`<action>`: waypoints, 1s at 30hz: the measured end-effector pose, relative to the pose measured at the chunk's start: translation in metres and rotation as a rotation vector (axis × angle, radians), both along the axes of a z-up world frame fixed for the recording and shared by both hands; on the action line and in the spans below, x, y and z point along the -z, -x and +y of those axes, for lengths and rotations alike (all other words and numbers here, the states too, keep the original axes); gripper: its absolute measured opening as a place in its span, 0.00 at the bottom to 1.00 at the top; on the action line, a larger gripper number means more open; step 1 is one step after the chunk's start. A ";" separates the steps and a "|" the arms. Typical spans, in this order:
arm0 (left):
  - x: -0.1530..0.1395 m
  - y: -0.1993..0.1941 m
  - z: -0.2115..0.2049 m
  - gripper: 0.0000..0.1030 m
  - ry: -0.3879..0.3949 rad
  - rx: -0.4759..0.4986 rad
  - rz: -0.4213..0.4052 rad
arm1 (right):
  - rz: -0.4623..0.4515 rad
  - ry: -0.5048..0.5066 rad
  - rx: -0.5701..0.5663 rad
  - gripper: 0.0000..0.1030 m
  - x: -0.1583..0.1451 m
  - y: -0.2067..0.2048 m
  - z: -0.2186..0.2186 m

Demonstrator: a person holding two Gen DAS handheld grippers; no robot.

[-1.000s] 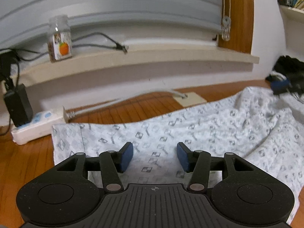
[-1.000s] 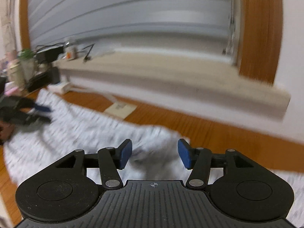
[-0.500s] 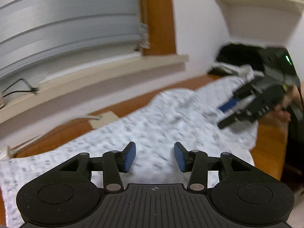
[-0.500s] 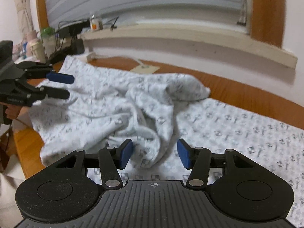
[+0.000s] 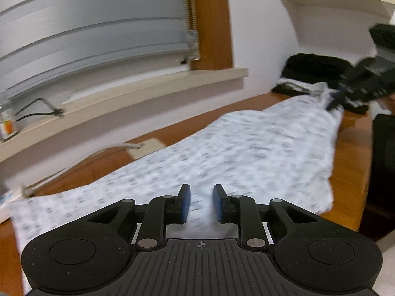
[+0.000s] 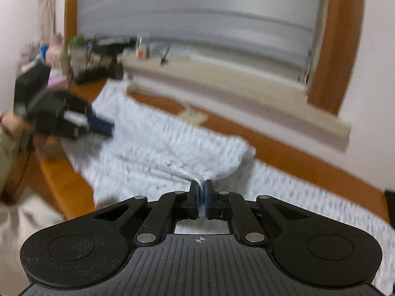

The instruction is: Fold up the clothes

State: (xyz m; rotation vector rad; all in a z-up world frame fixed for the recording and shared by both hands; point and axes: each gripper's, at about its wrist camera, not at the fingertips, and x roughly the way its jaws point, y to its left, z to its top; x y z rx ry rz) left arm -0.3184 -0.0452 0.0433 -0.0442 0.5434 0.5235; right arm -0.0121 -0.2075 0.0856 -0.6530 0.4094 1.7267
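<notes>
A white garment with a small grey print (image 5: 246,148) lies spread along the wooden table (image 5: 350,153). My left gripper (image 5: 201,197) hovers low over its near edge. Its jaws are closing, a gap still shows, and cloth lies under and between the blue pads (image 5: 184,202). My right gripper (image 6: 202,194) is shut on a pinched fold of the garment (image 6: 153,148), which bunches up just ahead of it. Each gripper shows in the other's view: the right gripper (image 5: 335,98) at the garment's far end, the left gripper (image 6: 98,123) blurred and held by a hand.
A window sill (image 5: 148,86) runs behind the table, with a small jar (image 5: 7,125) and a black cable on it. A white cable (image 5: 98,151) and a beige pad (image 5: 148,148) lie on the table. Dark clothes (image 5: 316,66) are piled at the far right.
My right gripper has closed on a fold of the garment and pulled it up. My left gripper's jaws have narrowed, and it has swung right along the garment.
</notes>
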 end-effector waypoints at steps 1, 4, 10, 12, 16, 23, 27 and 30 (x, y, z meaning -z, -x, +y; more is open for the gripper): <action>0.000 0.005 0.002 0.28 -0.002 -0.017 0.001 | 0.005 0.039 -0.008 0.05 0.008 -0.001 -0.001; 0.002 0.030 0.010 0.41 0.005 -0.075 -0.012 | 0.028 0.081 0.015 0.09 0.027 -0.009 -0.002; 0.003 0.107 0.022 0.49 0.034 -0.273 -0.076 | 0.151 0.000 0.044 0.43 0.027 -0.027 -0.009; 0.004 0.126 0.026 0.49 0.046 -0.322 -0.083 | 0.177 -0.033 0.052 0.50 0.027 -0.030 -0.009; 0.008 0.136 0.036 0.49 0.059 -0.358 -0.052 | 0.217 -0.055 0.043 0.55 0.035 -0.030 0.005; 0.015 0.140 0.036 0.48 0.087 -0.380 -0.028 | 0.076 -0.096 0.125 0.61 0.060 -0.037 0.038; 0.022 0.152 0.032 0.50 0.116 -0.392 -0.035 | 0.128 -0.088 0.208 0.65 0.069 -0.058 0.045; 0.021 0.149 0.031 0.49 0.106 -0.391 -0.028 | 0.142 -0.070 0.237 0.71 0.077 -0.068 0.048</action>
